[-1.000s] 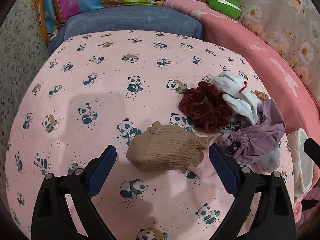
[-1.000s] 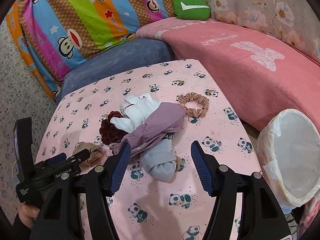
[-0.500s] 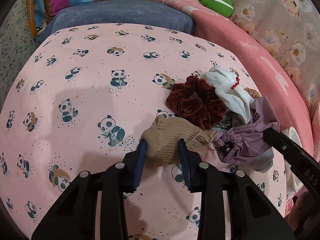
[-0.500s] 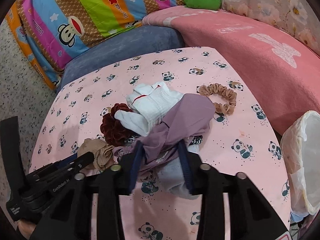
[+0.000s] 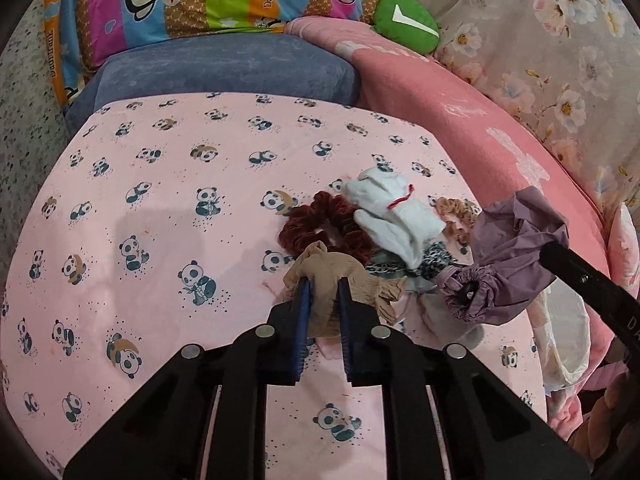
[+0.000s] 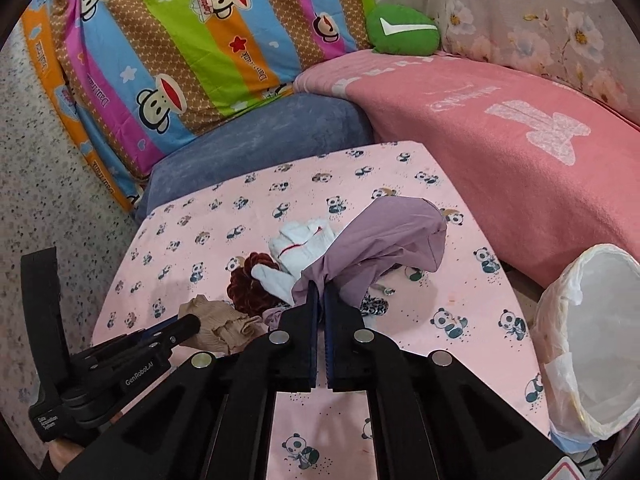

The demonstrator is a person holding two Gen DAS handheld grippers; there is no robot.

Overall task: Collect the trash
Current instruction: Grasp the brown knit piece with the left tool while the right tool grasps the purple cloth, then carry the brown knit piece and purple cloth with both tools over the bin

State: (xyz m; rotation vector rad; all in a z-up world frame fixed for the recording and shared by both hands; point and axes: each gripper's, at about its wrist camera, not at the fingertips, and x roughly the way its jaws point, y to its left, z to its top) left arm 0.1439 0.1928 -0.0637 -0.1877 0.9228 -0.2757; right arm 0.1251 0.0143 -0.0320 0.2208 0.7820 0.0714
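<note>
The left gripper (image 5: 322, 292) is clamped on a beige stocking (image 5: 344, 276), its blue pads pinching the bunched fabric just off the panda-print sheet (image 5: 168, 208). The right gripper (image 6: 320, 294) has its pads nearly together on a purple cloth (image 6: 384, 244), which hangs lifted toward 12 o'clock. A white-lined trash bin (image 6: 592, 320) stands at 3 o'clock beside the sheet; its inside looks empty, though the bottom is hard to see. Between the grippers lie a dark red scrunchie (image 5: 316, 228) and white socks (image 5: 396, 212), touching each other. Both tools reach forward, low over the sheet.
</note>
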